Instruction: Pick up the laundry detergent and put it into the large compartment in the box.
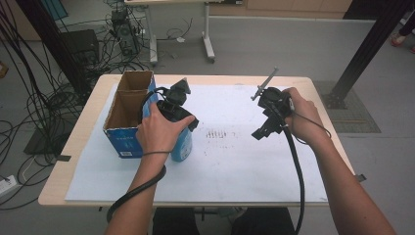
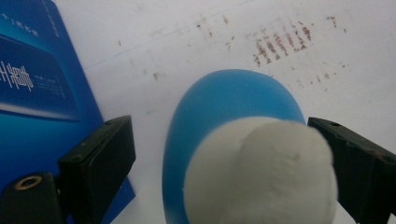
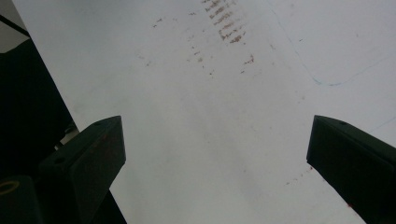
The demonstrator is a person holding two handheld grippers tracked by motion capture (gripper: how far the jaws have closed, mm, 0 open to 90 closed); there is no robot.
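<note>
Bottle: a blue bottle point(image 1: 183, 143) with a white cap point(image 2: 261, 172) stands at left of centre in the high view, on the white sheet point(image 1: 235, 161), right beside the box's blue wall.
Long axis: upright; in the left gripper view the cap points up at the camera and the blue body runs away from it, down to the sheet.
Box: an open cardboard box point(image 1: 128, 110) with blue printed sides, upper left of the high view, its opening facing up.
Left hand: the left hand point(image 1: 159, 129) comes in from the bottom edge, forearm slanting up the frame, wrist bent so the left gripper point(image 1: 177, 110) points down over the bottle.
Left claw: released; the jaws straddle the cap, with a clear gap on the left side and the right jaw close beside it.
Right hand: the right hand point(image 1: 302, 117) is at right of centre, holding the right gripper point(image 1: 263, 131) tilted down and to the left above the bare sheet.
Right claw: released, jaws wide, nothing between them.
Marks: reddish-brown smudges point(image 3: 226, 30) lie on the sheet between the two grippers.
</note>
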